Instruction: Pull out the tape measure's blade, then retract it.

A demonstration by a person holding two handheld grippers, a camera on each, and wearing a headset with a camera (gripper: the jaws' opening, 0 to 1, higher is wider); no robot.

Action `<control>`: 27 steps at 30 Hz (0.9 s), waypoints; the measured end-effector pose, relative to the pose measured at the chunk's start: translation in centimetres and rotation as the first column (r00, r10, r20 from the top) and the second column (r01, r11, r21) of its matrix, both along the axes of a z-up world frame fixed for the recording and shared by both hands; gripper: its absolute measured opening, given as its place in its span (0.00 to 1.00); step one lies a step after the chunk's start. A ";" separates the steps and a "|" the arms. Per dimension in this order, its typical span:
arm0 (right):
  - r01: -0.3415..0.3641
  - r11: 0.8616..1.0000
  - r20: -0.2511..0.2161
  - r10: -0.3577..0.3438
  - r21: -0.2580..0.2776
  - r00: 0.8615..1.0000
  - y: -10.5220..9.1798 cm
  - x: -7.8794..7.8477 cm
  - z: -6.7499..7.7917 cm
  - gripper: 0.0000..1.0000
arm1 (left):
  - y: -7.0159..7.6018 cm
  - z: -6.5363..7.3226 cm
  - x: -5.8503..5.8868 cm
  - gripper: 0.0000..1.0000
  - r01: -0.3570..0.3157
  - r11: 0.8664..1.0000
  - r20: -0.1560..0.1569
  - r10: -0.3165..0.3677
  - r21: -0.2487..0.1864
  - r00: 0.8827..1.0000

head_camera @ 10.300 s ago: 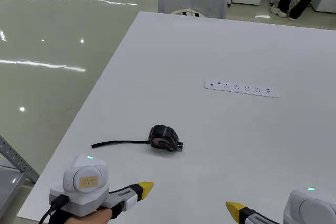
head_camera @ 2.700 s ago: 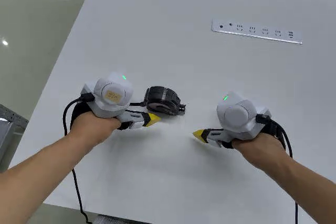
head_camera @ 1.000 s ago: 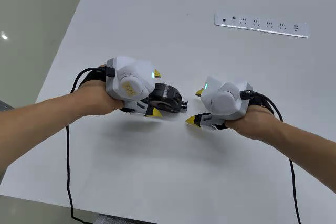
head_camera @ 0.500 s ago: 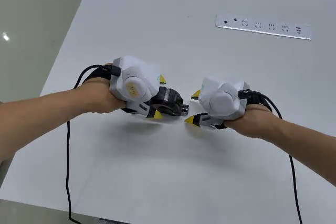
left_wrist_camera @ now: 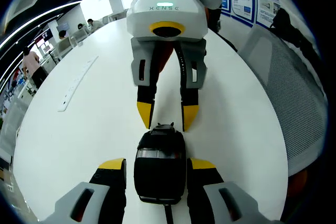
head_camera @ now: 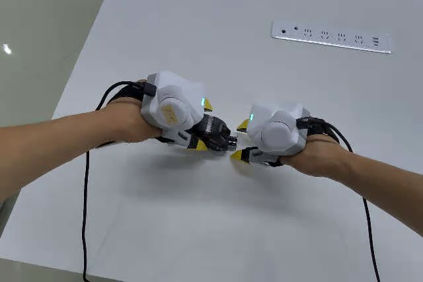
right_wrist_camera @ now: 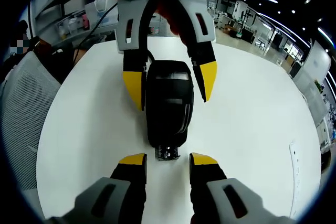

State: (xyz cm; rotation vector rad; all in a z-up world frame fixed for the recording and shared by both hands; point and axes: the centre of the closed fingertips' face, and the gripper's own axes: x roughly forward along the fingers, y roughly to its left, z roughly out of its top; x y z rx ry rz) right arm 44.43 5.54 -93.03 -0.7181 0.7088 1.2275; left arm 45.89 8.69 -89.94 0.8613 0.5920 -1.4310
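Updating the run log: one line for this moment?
left gripper: jaws flank tape measure | right gripper: open around blade hook | pull: not begun

In the head view the left gripper (head_camera: 203, 125) hid most of the tape measure (head_camera: 218, 134). Its rear end ran off the left gripper view's bottom edge, and we could not tell whether the jaws pressed its case.
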 end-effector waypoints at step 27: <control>-0.050 0.999 -0.018 0.050 -0.007 0.999 0.5 0.3 -0.6 0.17 | -0.5 -0.4 -0.3 0.35 0.025 1.000 -0.040 -0.025 -0.001 0.999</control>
